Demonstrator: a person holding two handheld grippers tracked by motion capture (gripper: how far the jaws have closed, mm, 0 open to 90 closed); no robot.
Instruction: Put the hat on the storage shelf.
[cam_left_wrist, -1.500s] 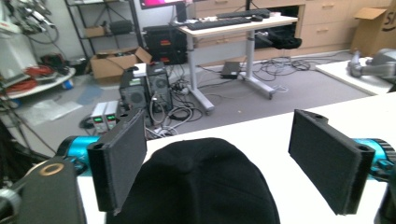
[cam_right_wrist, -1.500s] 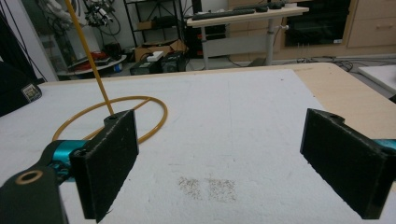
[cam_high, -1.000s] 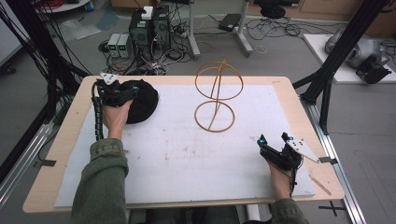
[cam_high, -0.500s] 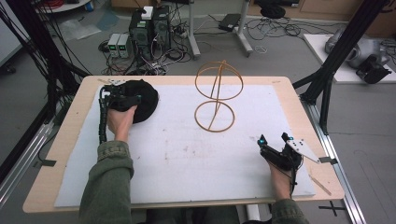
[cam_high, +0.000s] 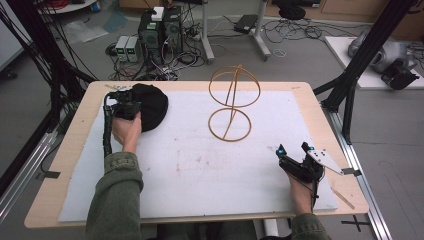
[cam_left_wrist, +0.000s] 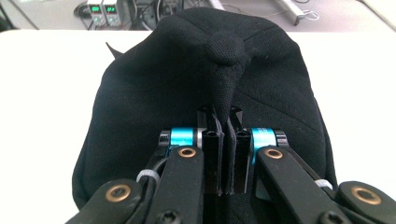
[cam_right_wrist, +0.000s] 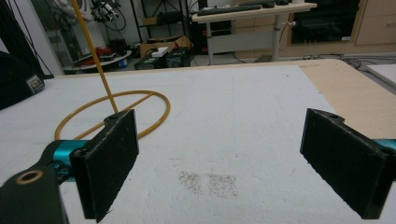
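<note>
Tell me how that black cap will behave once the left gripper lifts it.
Probably floppy: the black cap is soft cloth, and the left gripper has just closed on a pinched ridge of fabric below the crown button, so the rest would likely sag. It looks light. The pinch is narrow, so it may slip if jerked.

A plain black fabric cap (cam_left_wrist: 205, 74), topped by a black button, is black all over with no pattern, and a pinch of it sits between the black pads of the left hand-held gripper (cam_left_wrist: 223, 154), which bears turquoise collars and brass-coloured rivets. The right hand-held gripper (cam_right_wrist: 224, 163) is black too, and ahead of it stands a yellow-orange wire stand (cam_high: 231, 107) on a white mat (cam_high: 200, 170) covering the pale wooden counter (cam_high: 320, 110).
</note>
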